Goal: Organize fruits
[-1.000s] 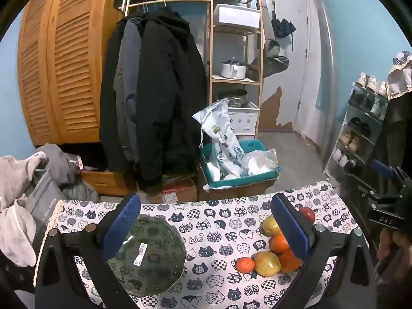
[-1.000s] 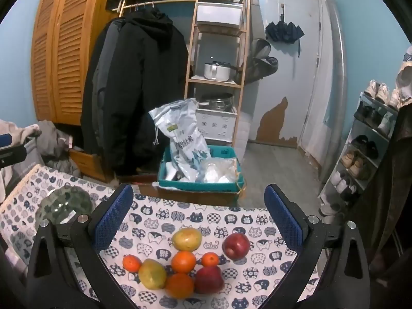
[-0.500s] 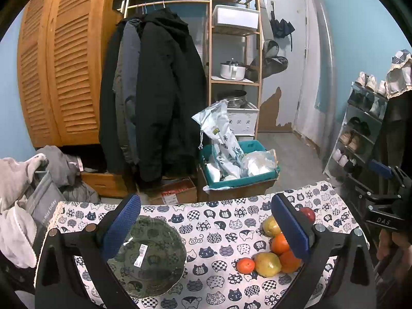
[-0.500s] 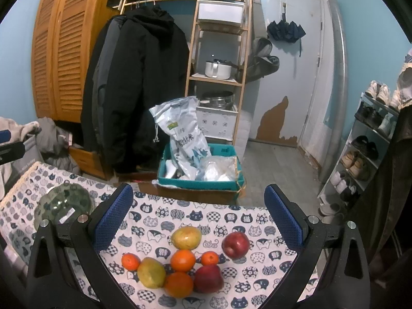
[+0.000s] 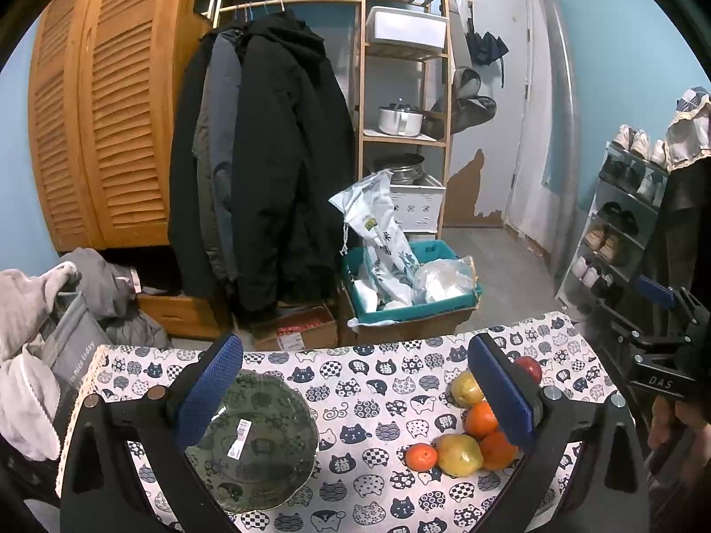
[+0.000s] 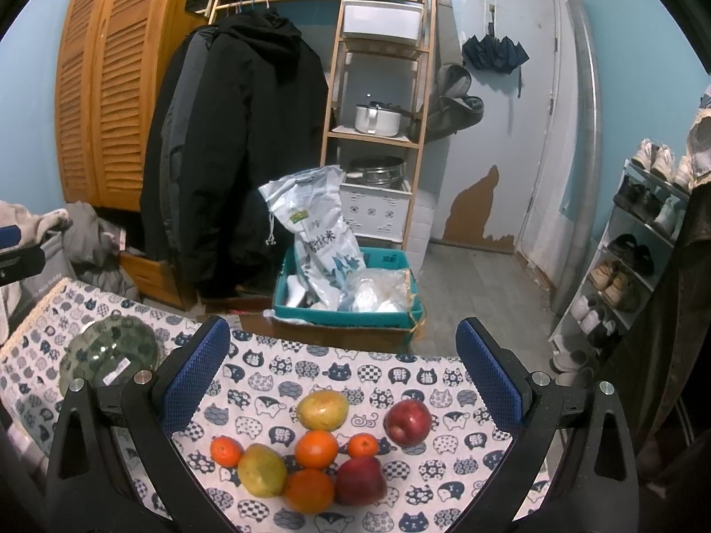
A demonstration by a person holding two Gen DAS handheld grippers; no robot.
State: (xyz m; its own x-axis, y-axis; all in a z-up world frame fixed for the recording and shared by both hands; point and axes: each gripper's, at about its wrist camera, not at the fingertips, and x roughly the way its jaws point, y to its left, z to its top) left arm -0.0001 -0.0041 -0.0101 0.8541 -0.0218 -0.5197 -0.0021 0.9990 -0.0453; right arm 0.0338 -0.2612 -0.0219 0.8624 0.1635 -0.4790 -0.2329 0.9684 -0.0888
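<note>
Fingers (image 6: 191,375) of right gripper (image 6: 342,373) spread above fruits (image 6: 316,446), left gripper (image 5: 355,388) spread over green plate (image 5: 262,439)

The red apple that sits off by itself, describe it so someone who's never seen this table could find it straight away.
On the cat-print tablecloth, find the cluster of fruit between the right gripper's open blue fingers. The lone red apple lies at the cluster's far right edge. Unlike the other red apple, which is pressed against the oranges, it touches nothing.
</note>
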